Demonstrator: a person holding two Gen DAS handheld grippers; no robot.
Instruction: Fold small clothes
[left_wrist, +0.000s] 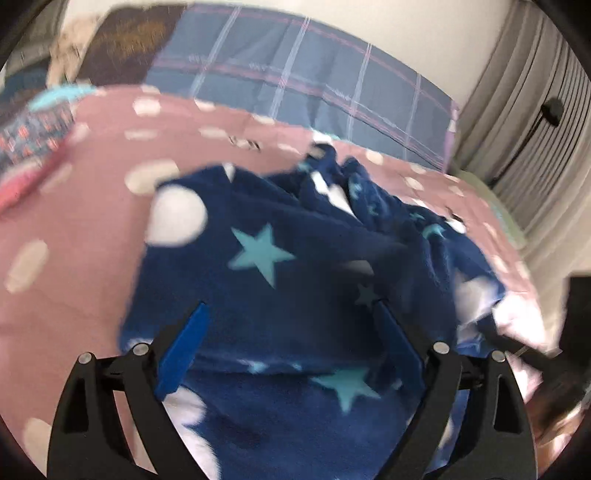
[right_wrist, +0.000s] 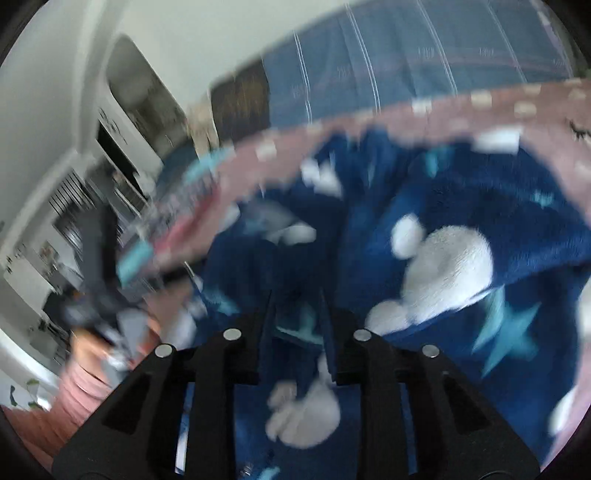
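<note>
A navy fleece garment (left_wrist: 280, 258) with teal stars and white clouds lies crumpled on a pink dotted bedspread (left_wrist: 85, 229). In the left wrist view my left gripper (left_wrist: 290, 304) hangs just above its near part, open, blue fingers (left_wrist: 184, 347) wide apart with nothing pinched between them. In the right wrist view, which is blurred by motion, the same garment (right_wrist: 461, 221) fills the frame. My right gripper (right_wrist: 297, 299) has its fingers close together with a fold of that fleece between them.
A blue plaid cover (left_wrist: 314, 85) lies across the bed's far side. Patterned clothes (left_wrist: 29, 136) are piled at the bed's left edge. Grey curtains (left_wrist: 535, 129) hang on the right. White shelves (right_wrist: 74, 221) stand beyond the bed, and a person's hand (right_wrist: 88, 350) shows blurred.
</note>
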